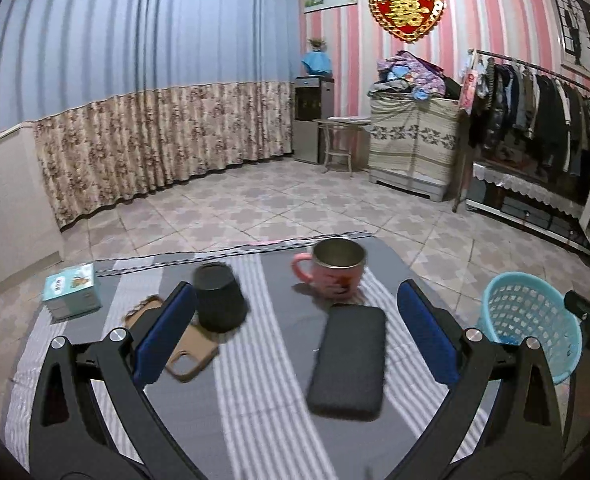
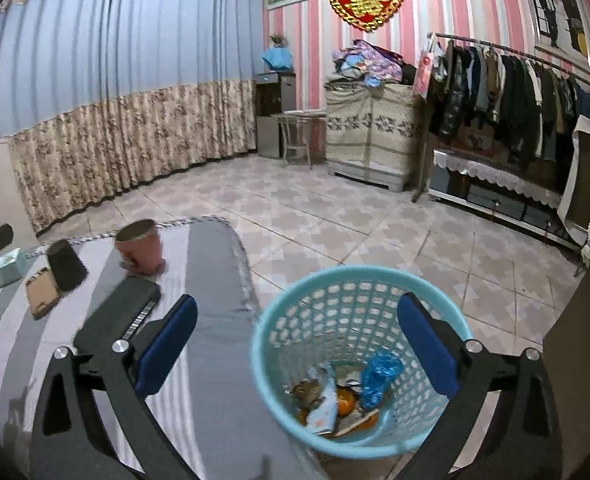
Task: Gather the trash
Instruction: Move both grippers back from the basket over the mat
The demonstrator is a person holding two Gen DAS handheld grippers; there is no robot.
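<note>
Lying jumbled in the basket [image 2: 359, 280], the trash [image 2: 343, 396] blurs — pieces indistinct

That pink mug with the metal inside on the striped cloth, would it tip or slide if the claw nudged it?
The pink mug with a steel lining stands upright on a wide base, so it probably slides rather than tips. The striped grey cloth may grip or bunch. Its side handle could make it swivel.

Striped grey table [image 1: 255, 380]: pink mug [image 1: 333, 270], upturned black cup [image 1: 219, 300], black case [image 1: 349, 360], tan phone case [image 1: 193, 354], teal box [image 1: 71, 290].
</note>
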